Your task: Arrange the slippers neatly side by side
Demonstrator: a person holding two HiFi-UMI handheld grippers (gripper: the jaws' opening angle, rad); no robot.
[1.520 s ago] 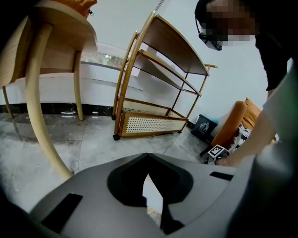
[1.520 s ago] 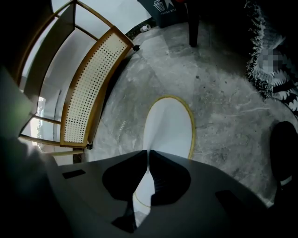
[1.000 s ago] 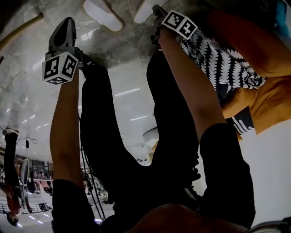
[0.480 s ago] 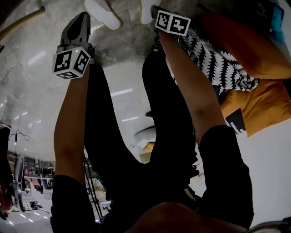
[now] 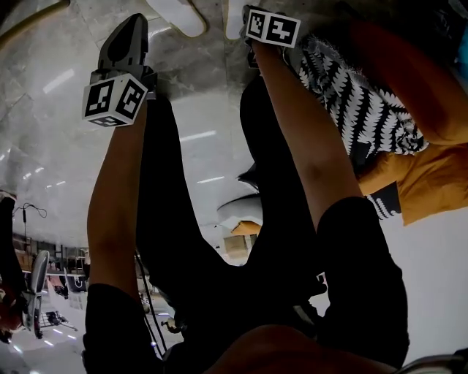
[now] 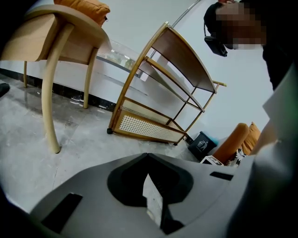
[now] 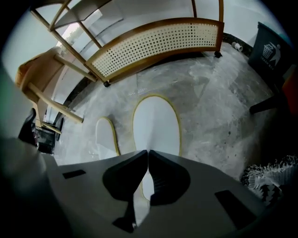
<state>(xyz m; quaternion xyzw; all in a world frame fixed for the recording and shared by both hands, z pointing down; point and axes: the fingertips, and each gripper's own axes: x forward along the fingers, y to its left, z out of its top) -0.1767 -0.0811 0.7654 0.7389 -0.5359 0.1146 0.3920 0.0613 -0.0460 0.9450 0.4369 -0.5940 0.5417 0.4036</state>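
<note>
Two white slippers with yellow rims lie on the grey stone floor. In the right gripper view the larger-looking slipper (image 7: 156, 123) lies straight ahead and the other slipper (image 7: 104, 137) lies to its left, a narrow strip of floor between them. My right gripper (image 7: 148, 152) hangs just over the near end of the closer slipper, its jaws shut tip to tip. That slipper's near end is hidden behind them. In the head view both slippers (image 5: 179, 13) (image 5: 234, 18) touch the top edge. My left gripper (image 5: 135, 20) is shut and empty, off to the left of them; its own view (image 6: 148, 155) shows only floor.
A wooden rack with a cane panel (image 7: 153, 42) stands beyond the slippers. A wooden chair leg (image 6: 49, 102) rises at the left. A dark bin (image 7: 270, 51) sits at the right. A black-and-white patterned cloth (image 5: 358, 102) and orange cushions (image 5: 431, 168) lie to my right.
The left gripper has moved forward and right, nearer the slippers. The right gripper shifted slightly forward. Both slippers have slid toward the top edge of the head view.
</note>
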